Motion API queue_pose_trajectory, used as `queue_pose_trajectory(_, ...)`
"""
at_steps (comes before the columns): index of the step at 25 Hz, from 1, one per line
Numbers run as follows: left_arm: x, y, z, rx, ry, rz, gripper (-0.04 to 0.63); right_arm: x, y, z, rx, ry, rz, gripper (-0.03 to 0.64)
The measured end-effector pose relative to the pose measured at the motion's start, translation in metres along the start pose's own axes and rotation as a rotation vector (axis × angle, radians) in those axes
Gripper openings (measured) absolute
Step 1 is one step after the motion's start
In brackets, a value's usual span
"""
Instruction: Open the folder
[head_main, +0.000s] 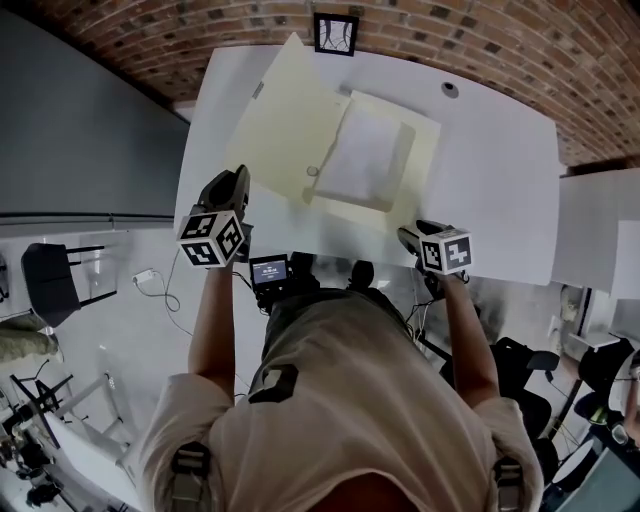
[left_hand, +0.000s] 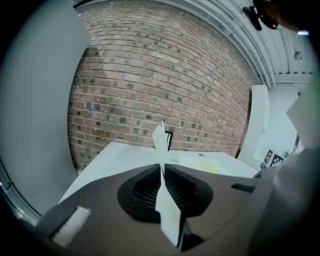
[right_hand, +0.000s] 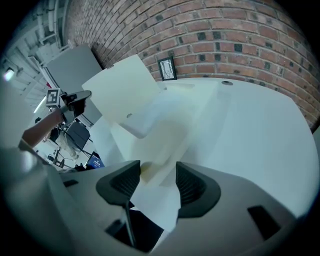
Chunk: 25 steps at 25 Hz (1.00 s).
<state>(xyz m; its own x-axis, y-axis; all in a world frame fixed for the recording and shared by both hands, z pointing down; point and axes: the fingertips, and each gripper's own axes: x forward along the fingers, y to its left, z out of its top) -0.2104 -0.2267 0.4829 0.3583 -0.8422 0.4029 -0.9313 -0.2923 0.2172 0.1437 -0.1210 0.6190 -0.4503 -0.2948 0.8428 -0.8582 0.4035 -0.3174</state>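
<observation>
Half open on the white desk (head_main: 500, 170): pale yellow folder (head_main: 428, 135), its cover (head_main: 275, 130) pinched in the closed left claw (head_main: 238, 176), right claw (head_main: 406, 236) spread, gripping nothing, at the near edge; next, likely laying that cover flat leftward.

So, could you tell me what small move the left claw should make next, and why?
I'd lower the left claw outward to lay the cover flat on the table, probably: it is shut on the cover's edge, and the cover hangs tilted above the table, already clear of the white sheets.
</observation>
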Motion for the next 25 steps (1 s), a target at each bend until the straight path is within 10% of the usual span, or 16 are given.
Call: queue_pose_trajectory(25, 0.011, 0.066, -0.036, 0.021, 0.139, 0.035, 0.051, -0.002, 0.016, 0.009, -0.138, 0.035, -0.205, 0.17)
